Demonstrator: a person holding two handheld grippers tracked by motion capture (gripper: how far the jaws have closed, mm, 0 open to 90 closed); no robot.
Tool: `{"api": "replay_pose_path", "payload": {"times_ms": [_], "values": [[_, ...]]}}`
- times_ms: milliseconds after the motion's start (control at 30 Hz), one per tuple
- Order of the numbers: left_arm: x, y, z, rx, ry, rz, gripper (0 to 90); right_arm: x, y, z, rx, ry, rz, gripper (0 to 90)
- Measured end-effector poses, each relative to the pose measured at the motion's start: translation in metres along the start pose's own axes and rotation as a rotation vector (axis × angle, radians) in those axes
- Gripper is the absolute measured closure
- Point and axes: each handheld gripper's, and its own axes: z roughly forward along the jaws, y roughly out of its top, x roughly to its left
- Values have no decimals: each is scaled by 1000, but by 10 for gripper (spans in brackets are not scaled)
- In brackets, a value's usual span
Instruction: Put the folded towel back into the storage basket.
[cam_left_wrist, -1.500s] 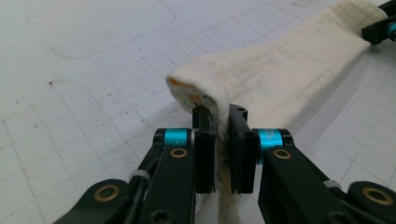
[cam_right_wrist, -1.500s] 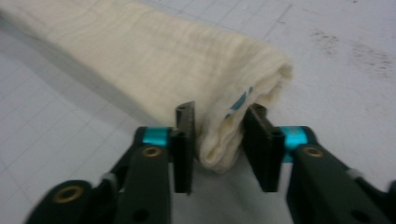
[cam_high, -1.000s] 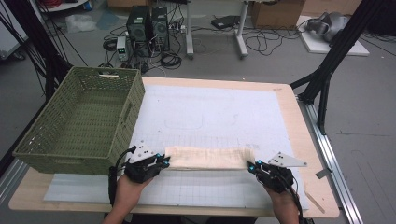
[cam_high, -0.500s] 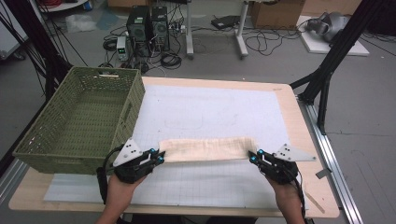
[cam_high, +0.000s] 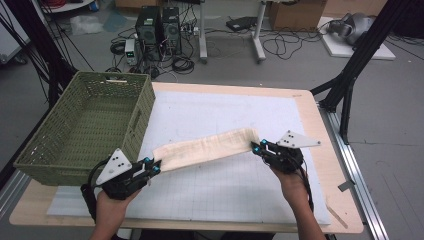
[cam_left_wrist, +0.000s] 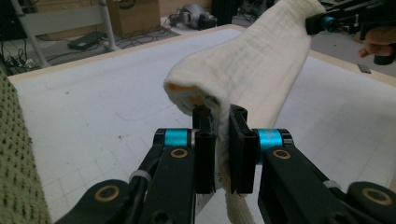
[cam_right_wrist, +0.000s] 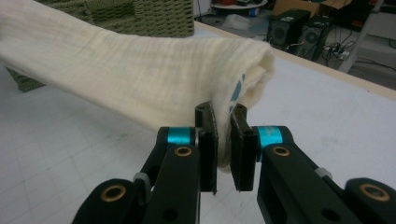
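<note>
Cloth (cam_high: 205, 148), cream, folded long, stretched in air above white mat (cam_high: 225, 190) between both grippers. Left gripper (cam_high: 148, 167) jaws pinching near end, fabric bunched above jaw tips, tail hanging below. Right gripper (cam_high: 256, 148) jaws clamped on far end, folded edge just beyond tips. Green basket (cam_high: 80, 127) beside left gripper, nothing visible inside.

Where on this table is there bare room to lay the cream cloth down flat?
The white gridded mat lies bare beyond the cream folded cloth, and below it toward the near edge. The green woven basket crowds the left; the left gripper and right gripper hold the cloth's ends.
</note>
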Motion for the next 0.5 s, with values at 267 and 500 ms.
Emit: {"api": "replay_pose_path", "payload": {"times_ms": [267,500], "values": [[3,4,-15,-20,22,8,821,1,26,19,-14,7,-28,833],[7,6,-28,-31,43,9,821,-1,40,37,-23,46,-24,833]]}}
